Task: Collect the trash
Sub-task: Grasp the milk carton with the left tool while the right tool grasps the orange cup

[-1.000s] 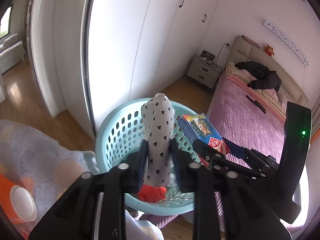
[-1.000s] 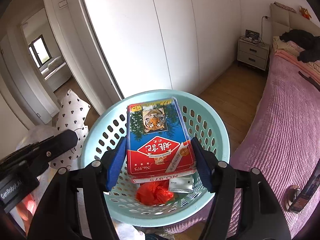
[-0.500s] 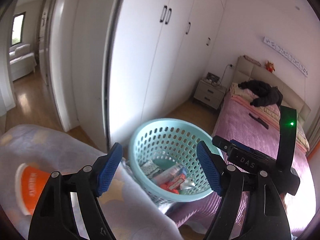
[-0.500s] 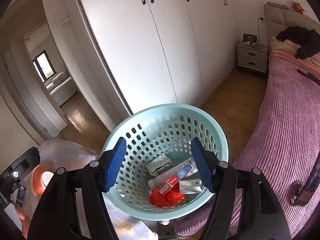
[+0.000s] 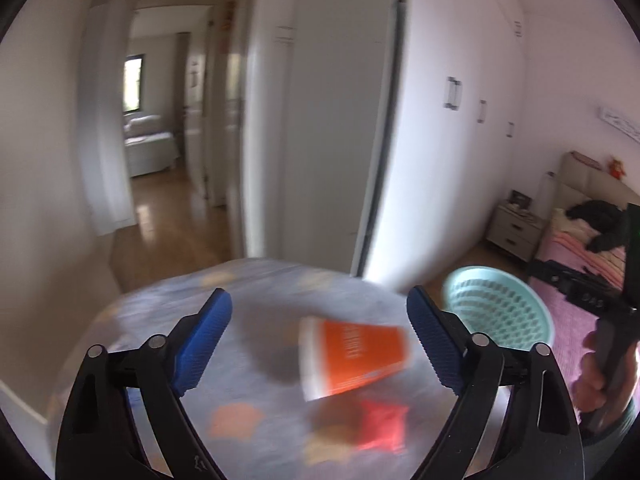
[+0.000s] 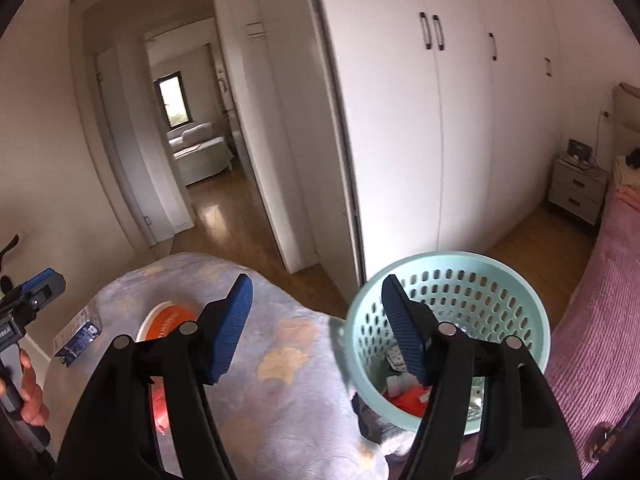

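The orange paper cup (image 5: 354, 354), judged light and easily crushed, is seen lying on its side between the empty, still opening jaws of the left tongs (image 5: 318, 344), where its stiffer rim is best pinched gently, while the right tongs (image 6: 316, 330) are spread and empty.

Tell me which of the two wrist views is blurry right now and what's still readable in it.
Left wrist view: heavy motion blur; the orange cup lying on the patterned cloth and the teal basket smear. Right wrist view: sharper, the basket holes distinct, with fisheye bending of the wardrobe doors.
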Available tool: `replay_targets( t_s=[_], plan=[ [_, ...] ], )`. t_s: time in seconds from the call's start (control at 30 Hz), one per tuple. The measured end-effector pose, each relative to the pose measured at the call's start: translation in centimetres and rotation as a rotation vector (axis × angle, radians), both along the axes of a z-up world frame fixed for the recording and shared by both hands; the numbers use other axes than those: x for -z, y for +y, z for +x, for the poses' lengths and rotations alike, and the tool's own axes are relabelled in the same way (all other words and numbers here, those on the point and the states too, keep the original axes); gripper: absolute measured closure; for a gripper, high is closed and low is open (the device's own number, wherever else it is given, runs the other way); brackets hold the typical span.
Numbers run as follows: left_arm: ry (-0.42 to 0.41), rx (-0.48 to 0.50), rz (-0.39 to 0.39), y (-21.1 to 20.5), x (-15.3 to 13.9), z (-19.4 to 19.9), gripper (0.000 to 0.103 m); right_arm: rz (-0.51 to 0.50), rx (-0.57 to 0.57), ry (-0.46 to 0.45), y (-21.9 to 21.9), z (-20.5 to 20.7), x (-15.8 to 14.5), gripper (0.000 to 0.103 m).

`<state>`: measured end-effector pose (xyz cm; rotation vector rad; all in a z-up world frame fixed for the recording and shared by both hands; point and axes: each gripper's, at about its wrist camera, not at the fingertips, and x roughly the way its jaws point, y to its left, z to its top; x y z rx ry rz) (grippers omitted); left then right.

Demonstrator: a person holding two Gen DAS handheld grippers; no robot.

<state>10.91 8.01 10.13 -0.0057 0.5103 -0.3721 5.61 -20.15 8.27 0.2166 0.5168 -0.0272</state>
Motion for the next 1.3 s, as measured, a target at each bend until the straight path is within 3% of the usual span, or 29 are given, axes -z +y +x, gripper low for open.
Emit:
replay_targets(
  t_s=[0.27, 0.43, 0.53, 0.67, 0.8, 0.97, 1.13, 1.3],
  plan=[
    [0.155, -0.233, 0.031, 13.6, 4.4, 4.0, 0.014, -0.047, -0.229, 0.077, 7.0, 6.3, 1.8, 0.039],
    [0.295, -0.257, -0.08, 18.6, 8.1, 6.5, 0.015, -0.076, -0.284, 0.16, 9.8, 9.8, 4.9, 0.039],
    [0.335, -0.223, -0.113, 19.2, 9.3, 6.8, 0.015, -0.046, -0.306, 0.213, 10.1, 11.2, 6.9, 0.039],
    [0.374, -0.185, -0.089, 18.5, 10.0, 6.5, 0.015, 0.006, -0.332, 0.247, 9.7, 11.9, 8.2, 0.039],
    [0.376, -0.131, -0.019, 16.8, 9.9, 4.9, 0.015, 0.063, -0.352, 0.281, 9.5, 11.9, 8.2, 0.039],
    [0.394, -0.205, 0.07, 15.8, 10.5, 3.4, 0.016, 0.063, -0.413, 0.309, 10.7, 10.5, 8.1, 0.039],
    [0.403, -0.267, 0.065, 15.9, 11.1, 2.6, 0.039, 0.015, -0.488, 0.325, 12.9, 8.3, 8.1, 0.039],
    [0.374, -0.292, 0.073, 15.6, 11.2, 1.9, 0.043, -0.101, -0.544, 0.287, 15.6, 6.4, 8.1, 0.036]
  ],
)
